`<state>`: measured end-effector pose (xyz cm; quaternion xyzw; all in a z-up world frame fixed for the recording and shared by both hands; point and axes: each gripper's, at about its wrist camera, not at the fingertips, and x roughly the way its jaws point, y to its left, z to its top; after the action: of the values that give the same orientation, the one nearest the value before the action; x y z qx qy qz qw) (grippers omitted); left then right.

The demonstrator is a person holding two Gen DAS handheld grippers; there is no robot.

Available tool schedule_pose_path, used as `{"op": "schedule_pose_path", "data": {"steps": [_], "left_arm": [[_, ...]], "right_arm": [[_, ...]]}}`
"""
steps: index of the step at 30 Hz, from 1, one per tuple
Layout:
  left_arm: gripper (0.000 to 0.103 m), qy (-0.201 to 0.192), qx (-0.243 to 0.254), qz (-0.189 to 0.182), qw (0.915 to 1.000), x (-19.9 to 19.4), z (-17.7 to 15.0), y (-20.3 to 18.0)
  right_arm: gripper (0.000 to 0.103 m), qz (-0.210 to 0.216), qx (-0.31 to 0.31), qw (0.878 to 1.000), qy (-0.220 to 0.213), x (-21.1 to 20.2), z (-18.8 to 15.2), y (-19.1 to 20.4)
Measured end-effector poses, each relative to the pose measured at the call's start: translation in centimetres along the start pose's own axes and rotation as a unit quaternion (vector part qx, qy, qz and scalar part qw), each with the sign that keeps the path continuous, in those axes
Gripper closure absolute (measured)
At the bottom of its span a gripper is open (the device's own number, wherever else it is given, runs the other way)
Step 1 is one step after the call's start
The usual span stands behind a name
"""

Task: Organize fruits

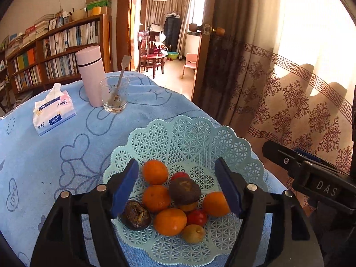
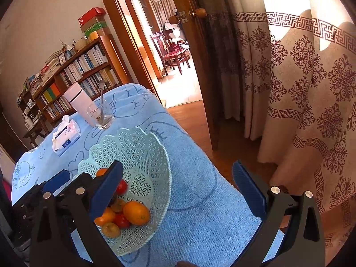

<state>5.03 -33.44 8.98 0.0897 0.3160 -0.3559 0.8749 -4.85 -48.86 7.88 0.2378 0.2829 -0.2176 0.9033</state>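
Here the left tool (image 1: 178, 187) hangs over the pale green lattice basket (image 1: 191, 133), its blue pads wide apart and gripping nothing; the fruit lies below the gap between them. The basket sits on the blue towel (image 1: 44, 155) that covers the desk, close to the desk's right edge. In it lie several oranges (image 1: 155, 171), two red fruits (image 1: 197, 217), a small yellow fruit (image 1: 193, 233) and two dark brown ones (image 1: 184, 191), perhaps mangosteens, though the view is too coarse to be sure.

The right tool (image 2: 178, 191) also stands wide and empty, held over the towel just right of the basket, its left finger crossing in front of the basket's rim.

Toward the desk's far edge stand a pink flask (image 1: 90, 75) and, just beside it, a glass (image 1: 114, 94) with a spoon (image 1: 121, 77) leaning in it. A tissue pack (image 1: 53, 111) lies near the far left corner.
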Motion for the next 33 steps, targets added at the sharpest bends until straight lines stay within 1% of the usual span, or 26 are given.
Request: {"op": "schedule_pose_path", "data": {"steps": [1, 2, 3, 4, 8, 12, 14, 17, 19, 21, 25, 27, 29, 33], "left_arm": [[0.025, -0.006, 0.007, 0.009, 0.9999, -0.2, 0.0, -0.1], [0.022, -0.011, 0.015, 0.018, 0.9997, -0.4, -0.1, -0.1], [0.015, -0.015, 0.021, 0.028, 0.9993, -0.5, -0.1, -0.1], [0.012, -0.021, 0.027, 0.039, 0.9986, -0.7, -0.2, -0.1], [0.011, -0.036, 0.048, 0.080, 0.9950, -1.5, -0.5, 0.2], [0.008, -0.049, 0.067, 0.135, 0.9874, -2.4, -1.0, 0.6], [0.005, -0.054, 0.073, 0.155, 0.9837, -2.9, -1.3, 0.8], [0.005, -0.058, 0.080, 0.183, 0.9782, -3.6, -1.8, 1.1], [0.005, -0.059, 0.081, 0.194, 0.9759, -4.2, -2.2, 1.4], [0.005, -0.061, 0.079, 0.203, 0.9741, -4.8, -2.5, 1.7], [0.005, -0.064, 0.079, 0.236, 0.9663, -5.9, -3.2, 2.3], [0.005, -0.063, 0.078, 0.247, 0.9639, -6.4, -3.6, 2.6], [0.005, -0.061, 0.078, 0.253, 0.9624, -6.9, -4.1, 2.9], [0.005, -0.051, 0.080, 0.272, 0.9577, -7.3, -4.9, 3.1]], "right_arm": [[0.003, 0.002, 0.000, 1.000, 0.000, 0.0, 0.0, 0.0], [0.003, 0.006, -0.002, 1.000, 0.001, -0.1, 0.0, 0.1], [0.003, 0.012, -0.006, 1.000, 0.002, -0.1, 0.0, 0.3], [0.003, 0.019, -0.012, 1.000, 0.004, -0.1, 0.0, 0.5], [0.003, 0.029, -0.062, 0.998, 0.012, -0.3, -0.3, 2.1], [0.003, 0.006, -0.116, 0.993, -0.004, -0.8, -0.6, 3.6], [0.003, 0.002, -0.127, 0.992, -0.011, -1.2, -0.7, 3.9], [0.003, 0.008, -0.129, 0.991, -0.019, -1.7, -0.7, 3.9], [0.003, 0.010, -0.132, 0.991, -0.029, -2.3, -0.6, 4.0], [0.003, 0.004, -0.140, 0.989, -0.044, -3.0, -0.7, 4.2], [0.003, -0.015, -0.177, 0.980, -0.086, -4.6, -1.3, 5.0], [0.003, -0.018, -0.204, 0.974, -0.096, -5.0, -2.0, 5.4], [0.003, -0.025, -0.228, 0.969, -0.093, -4.7, -2.5, 5.7], [0.003, -0.044, -0.265, 0.961, -0.066, -3.4, -3.6, 6.5]]}}
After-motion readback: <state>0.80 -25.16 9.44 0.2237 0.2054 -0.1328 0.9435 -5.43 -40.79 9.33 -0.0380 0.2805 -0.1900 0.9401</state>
